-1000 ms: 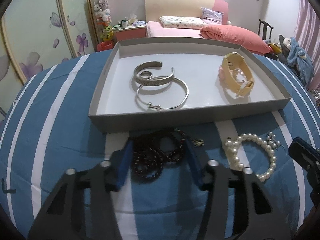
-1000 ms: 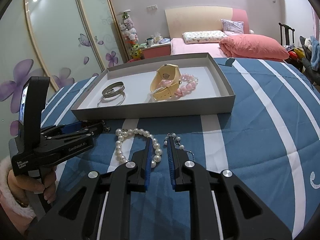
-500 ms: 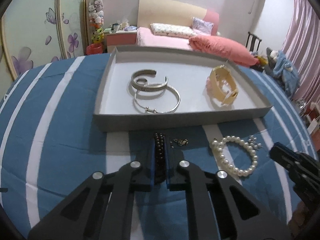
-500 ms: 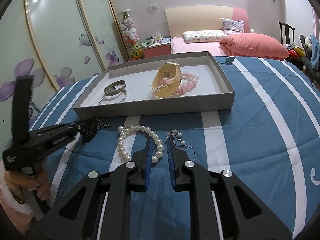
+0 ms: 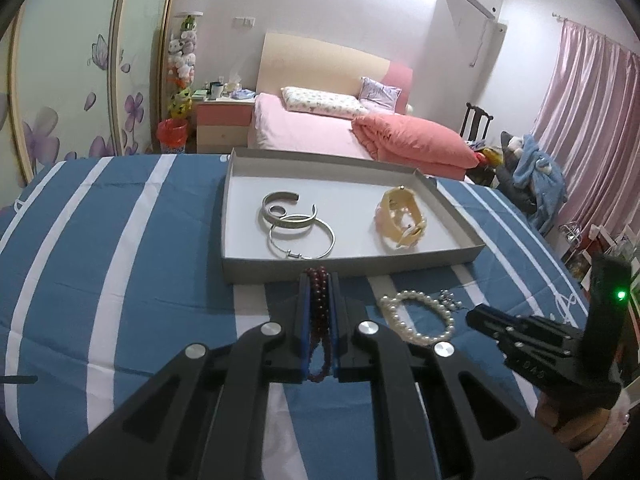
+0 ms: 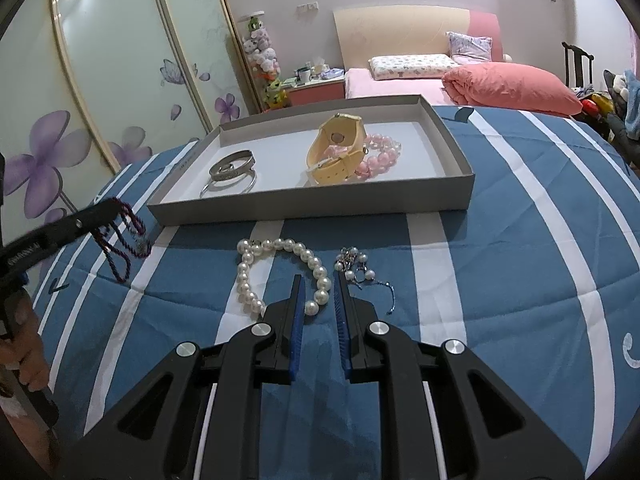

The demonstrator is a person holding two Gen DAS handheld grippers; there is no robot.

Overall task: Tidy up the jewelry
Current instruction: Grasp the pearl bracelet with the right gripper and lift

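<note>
My left gripper is shut on a dark red bead necklace and holds it in the air in front of the grey tray. In the right wrist view the necklace dangles from the left gripper above the striped cloth. The tray holds silver bangles, a yellow watch and a pink bead bracelet. A pearl bracelet and a small pearl chain lie on the cloth. My right gripper hovers just behind the pearl bracelet, slightly open and empty.
The table carries a blue cloth with white stripes. Behind it stand a pink bed, a nightstand and floral sliding doors. A chair piled with clothes is at the right.
My left gripper closed on the dark bead necklace and lifted it off the cloth toward the tray. My right gripper stayed by the pearl bracelet.
</note>
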